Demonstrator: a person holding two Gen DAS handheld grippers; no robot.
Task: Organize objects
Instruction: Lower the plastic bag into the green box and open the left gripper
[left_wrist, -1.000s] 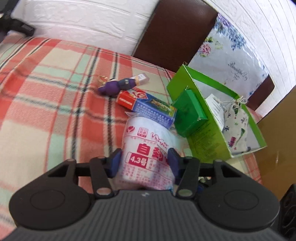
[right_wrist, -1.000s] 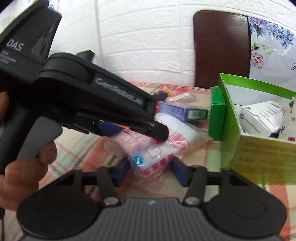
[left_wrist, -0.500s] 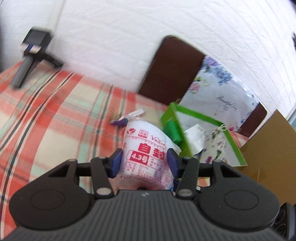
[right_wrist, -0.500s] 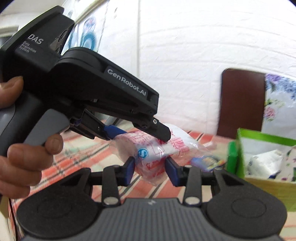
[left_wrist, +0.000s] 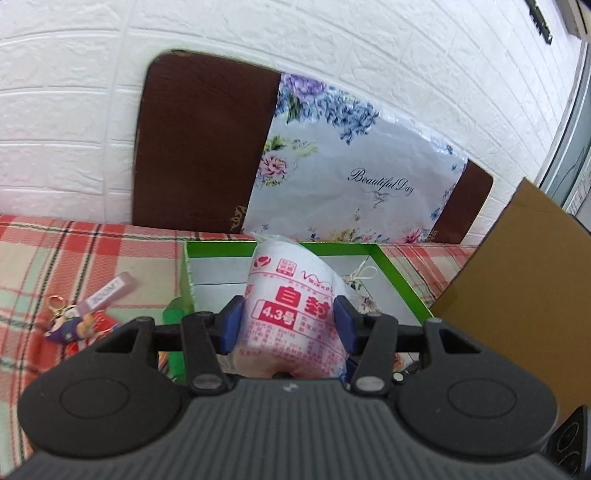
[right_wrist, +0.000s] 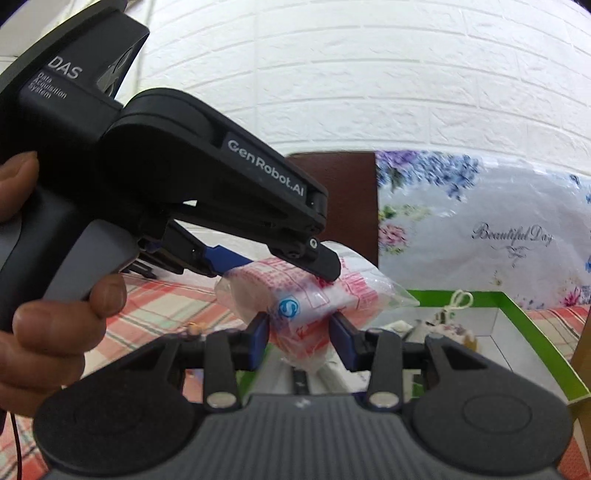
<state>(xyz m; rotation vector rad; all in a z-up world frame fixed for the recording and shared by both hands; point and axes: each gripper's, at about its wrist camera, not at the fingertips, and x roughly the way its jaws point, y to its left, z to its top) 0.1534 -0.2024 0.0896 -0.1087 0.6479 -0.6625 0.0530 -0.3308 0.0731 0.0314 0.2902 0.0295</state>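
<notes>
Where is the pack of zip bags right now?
The pack of zip bags is held off the bed by both tools, left tool and right tool, over the green box.

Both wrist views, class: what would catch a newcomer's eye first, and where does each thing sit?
First, the plastic packet with red print, gripped by both the left gripper and the right gripper above the green box. Behind it, a floral bag leans on the white brick wall. Left of the box, a purple keychain figure lies on the plaid cloth.
</notes>
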